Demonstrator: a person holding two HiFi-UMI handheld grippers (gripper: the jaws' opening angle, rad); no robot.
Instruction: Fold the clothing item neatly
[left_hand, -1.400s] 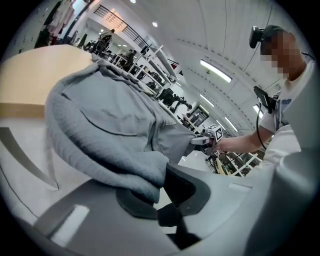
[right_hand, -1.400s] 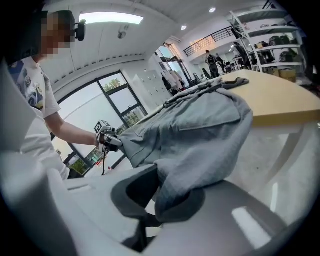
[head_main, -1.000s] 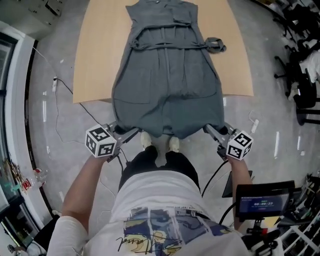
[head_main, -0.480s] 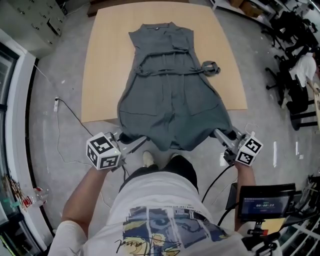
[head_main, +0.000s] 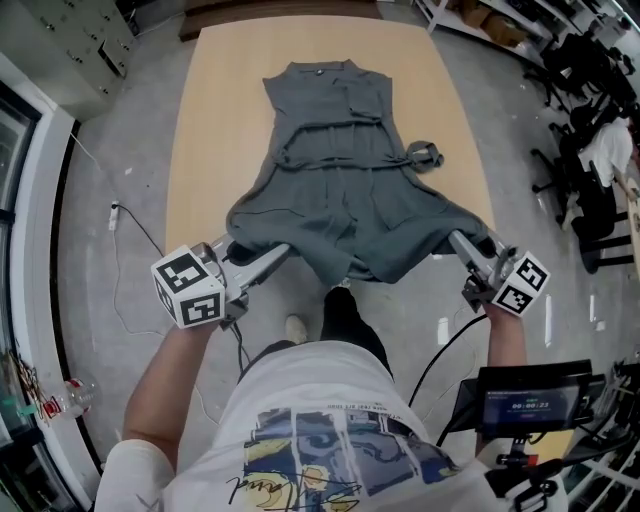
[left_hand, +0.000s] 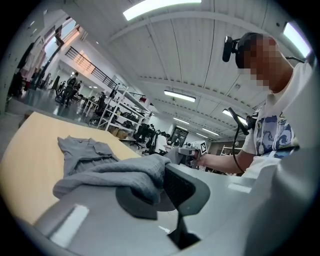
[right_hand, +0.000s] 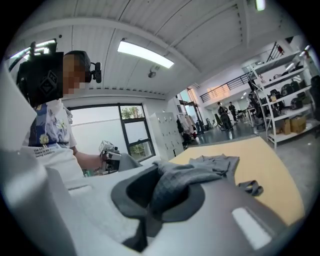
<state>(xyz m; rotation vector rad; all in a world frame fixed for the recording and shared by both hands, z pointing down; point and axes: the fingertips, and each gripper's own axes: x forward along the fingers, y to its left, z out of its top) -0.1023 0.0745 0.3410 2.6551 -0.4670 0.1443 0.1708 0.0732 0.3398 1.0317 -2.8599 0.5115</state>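
Note:
A grey sleeveless dress (head_main: 340, 170) lies lengthwise on the tan table (head_main: 200, 150), collar at the far end. Its hem is lifted off the near edge. My left gripper (head_main: 268, 258) is shut on the hem's left corner (left_hand: 135, 177). My right gripper (head_main: 462, 245) is shut on the hem's right corner (right_hand: 172, 182). The cloth sags between the two grippers. The dress's belt end (head_main: 425, 154) lies coiled on the table to the right of the waist.
Grey floor surrounds the table, with a white cable (head_main: 115, 215) at the left. Office chairs (head_main: 590, 130) and shelving stand at the right. A small screen (head_main: 530, 400) sits by the person's right hip.
Both grippers have risen and spread apart with the hem corners, lifting the lower skirt clear of the table's near edge. The hem now hangs between them instead of draping down.

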